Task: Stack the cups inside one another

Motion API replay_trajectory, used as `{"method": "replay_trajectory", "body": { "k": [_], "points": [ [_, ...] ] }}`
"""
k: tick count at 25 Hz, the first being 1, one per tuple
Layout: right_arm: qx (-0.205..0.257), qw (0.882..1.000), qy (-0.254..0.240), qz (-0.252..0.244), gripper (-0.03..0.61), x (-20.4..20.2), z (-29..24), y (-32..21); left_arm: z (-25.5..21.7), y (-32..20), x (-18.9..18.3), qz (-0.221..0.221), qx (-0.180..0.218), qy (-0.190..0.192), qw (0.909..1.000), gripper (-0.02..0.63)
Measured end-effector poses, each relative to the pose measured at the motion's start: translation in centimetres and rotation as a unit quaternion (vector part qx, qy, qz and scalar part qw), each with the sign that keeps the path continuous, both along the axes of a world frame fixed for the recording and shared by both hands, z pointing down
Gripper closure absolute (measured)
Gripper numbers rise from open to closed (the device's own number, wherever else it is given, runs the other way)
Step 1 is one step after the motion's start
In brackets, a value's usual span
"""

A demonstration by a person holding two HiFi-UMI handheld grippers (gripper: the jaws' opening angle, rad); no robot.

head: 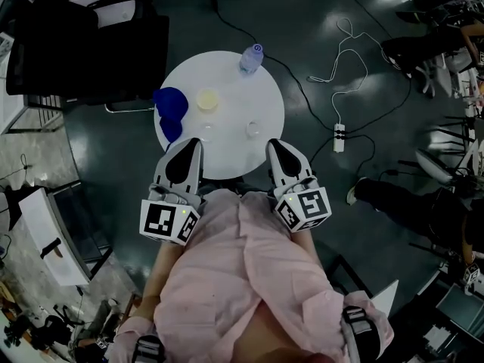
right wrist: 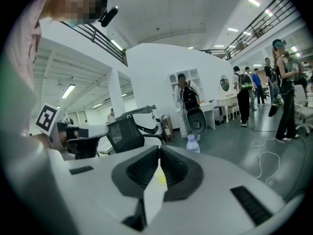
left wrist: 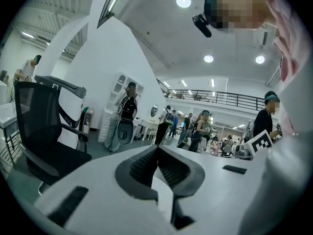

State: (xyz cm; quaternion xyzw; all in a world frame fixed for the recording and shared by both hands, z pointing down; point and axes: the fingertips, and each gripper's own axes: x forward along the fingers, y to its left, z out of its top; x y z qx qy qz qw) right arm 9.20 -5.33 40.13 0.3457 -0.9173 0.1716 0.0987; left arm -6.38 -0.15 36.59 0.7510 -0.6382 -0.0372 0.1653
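Cups: sitting unstacked on round white table (head: 234, 104), upper centre of the head view, none nested inside another. Touching each other at the table's left edge, two blue cups (head: 170, 103), the larger above the smaller in the frame. Standing just right of them, yellow cup (head: 206, 99), mouth up, showing only a pale inside. Standing lower and well apart, left clear cup (head: 206, 129) and right clear cup (head: 252, 129), too faint for telling any contents. Standing at the table's top edge, water bottle (head: 252, 57), wearing a blue cap. Hovering at the table's lower rim, left gripper (head: 195, 142) and right gripper (head: 274, 144), side by side, pointing up the frame, apart from every cup. Pressing jaws together on both, with nothing between them in either gripper view.
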Motion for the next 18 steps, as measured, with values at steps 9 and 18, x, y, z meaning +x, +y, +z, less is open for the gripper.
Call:
{"method": "replay_trajectory", "body": {
  "k": [9, 18],
  "points": [
    [0.001, 1.000, -0.003, -0.001, 0.546, 0.12, -0.23, 0.08, -0.14, 0.29, -0.09, -0.005, 0.000, -0.001, 1.0000, 0.595],
    [0.003, 1.000, -0.001, -0.009, 0.546, -0.15, -0.32, 0.21, 0.01, 0.56, -0.17, -0.009, -0.003, -0.002, 1.0000, 0.595]
  ]
}}
